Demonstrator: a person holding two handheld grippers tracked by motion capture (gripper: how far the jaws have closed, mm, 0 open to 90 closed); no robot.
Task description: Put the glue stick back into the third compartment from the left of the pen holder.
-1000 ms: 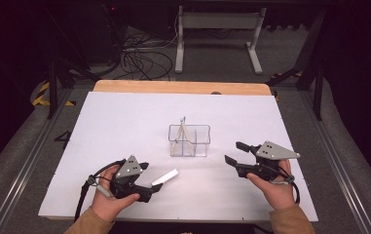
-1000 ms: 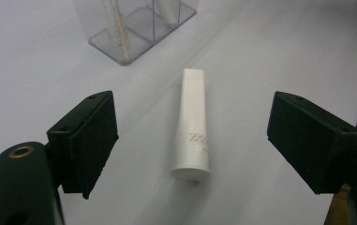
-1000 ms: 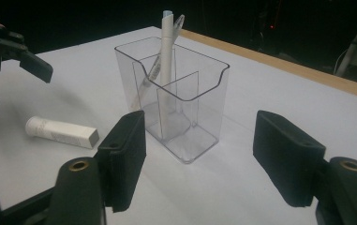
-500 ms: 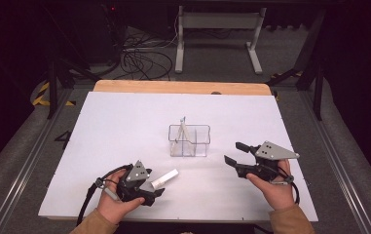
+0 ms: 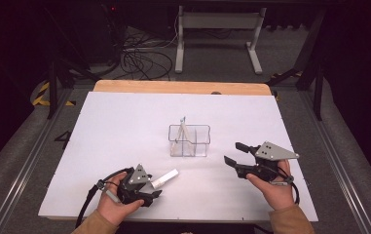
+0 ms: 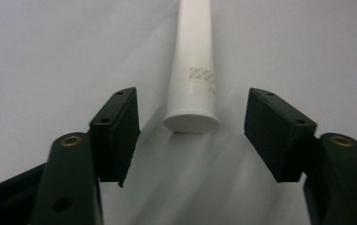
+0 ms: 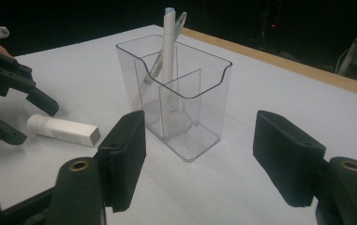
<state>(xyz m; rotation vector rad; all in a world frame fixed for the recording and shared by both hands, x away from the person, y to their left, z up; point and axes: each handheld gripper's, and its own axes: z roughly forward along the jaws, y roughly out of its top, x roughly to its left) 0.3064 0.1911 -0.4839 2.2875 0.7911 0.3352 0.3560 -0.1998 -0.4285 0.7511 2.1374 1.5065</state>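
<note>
White tube [image 6: 192,70]: flat on the counter [image 5: 124,122], cap end between the left hand-held gripper [image 6: 190,136] jaws, which have just been closing, apparently not yet touching. Clear holder [image 7: 178,98]: two pens, mid-counter. Right hand-held gripper [image 7: 199,159]: spread, empty, facing the holder.

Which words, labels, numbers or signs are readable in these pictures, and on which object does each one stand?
"4": a dark mark on the grey floor left of the table, seen in the high view.
Small grey print on the white tube lying on the table, near its cap: too blurred to read.
The clear holder and the pen in it: no readable text.
</note>
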